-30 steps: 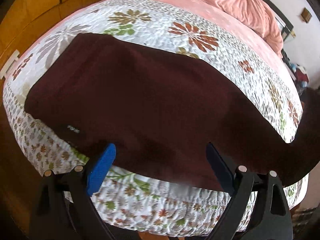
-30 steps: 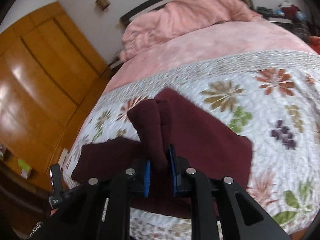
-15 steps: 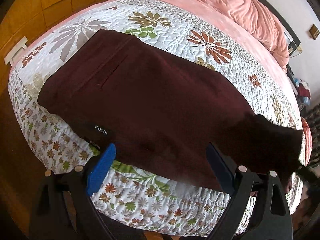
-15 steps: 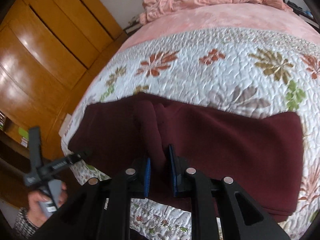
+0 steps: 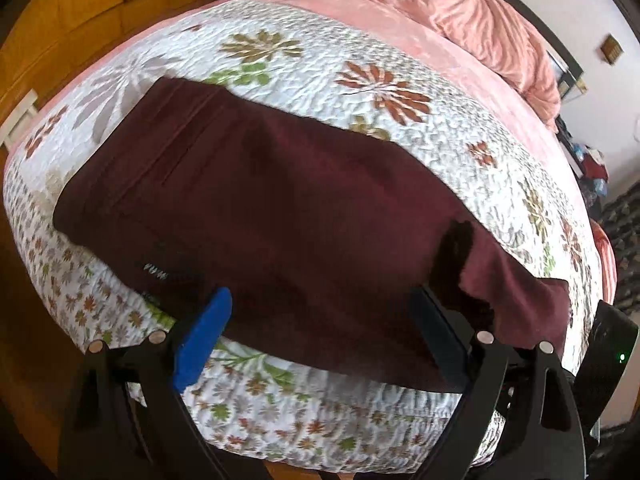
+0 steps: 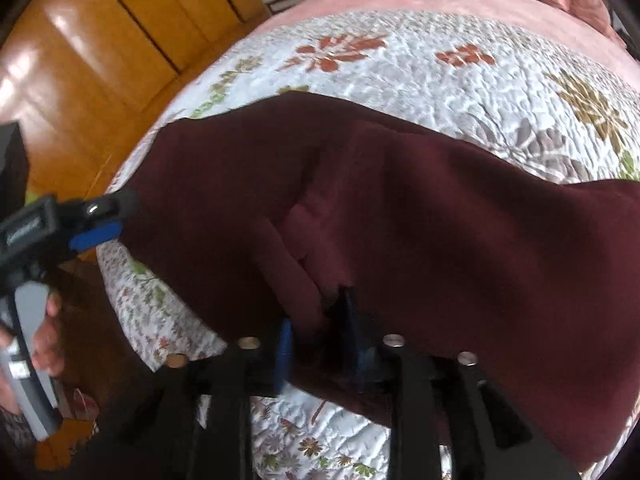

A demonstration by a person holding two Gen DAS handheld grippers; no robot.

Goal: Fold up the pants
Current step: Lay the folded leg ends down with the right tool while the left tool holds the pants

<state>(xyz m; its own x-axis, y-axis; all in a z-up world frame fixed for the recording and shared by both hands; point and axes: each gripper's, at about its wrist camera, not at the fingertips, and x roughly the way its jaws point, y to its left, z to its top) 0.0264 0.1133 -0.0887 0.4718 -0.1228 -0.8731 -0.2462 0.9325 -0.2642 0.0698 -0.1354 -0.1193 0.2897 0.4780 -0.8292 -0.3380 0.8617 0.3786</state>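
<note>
Dark maroon pants lie folded lengthwise across the foot of a bed with a floral quilt. A small label shows near their front edge. My left gripper is open and empty, just in front of the pants' near edge. My right gripper is shut on a bunched fold of the pants and holds it low over the cloth. The left gripper also shows in the right wrist view, at the left end of the pants.
A pink blanket is heaped at the head of the bed. Orange wooden wardrobe doors stand to the left. The bed's near edge drops to a wooden floor. Clutter lies at the far right.
My right gripper has carried the pants' fold over and down toward the left, so the cloth now lies flatter. My left gripper stayed open and shifted little.
</note>
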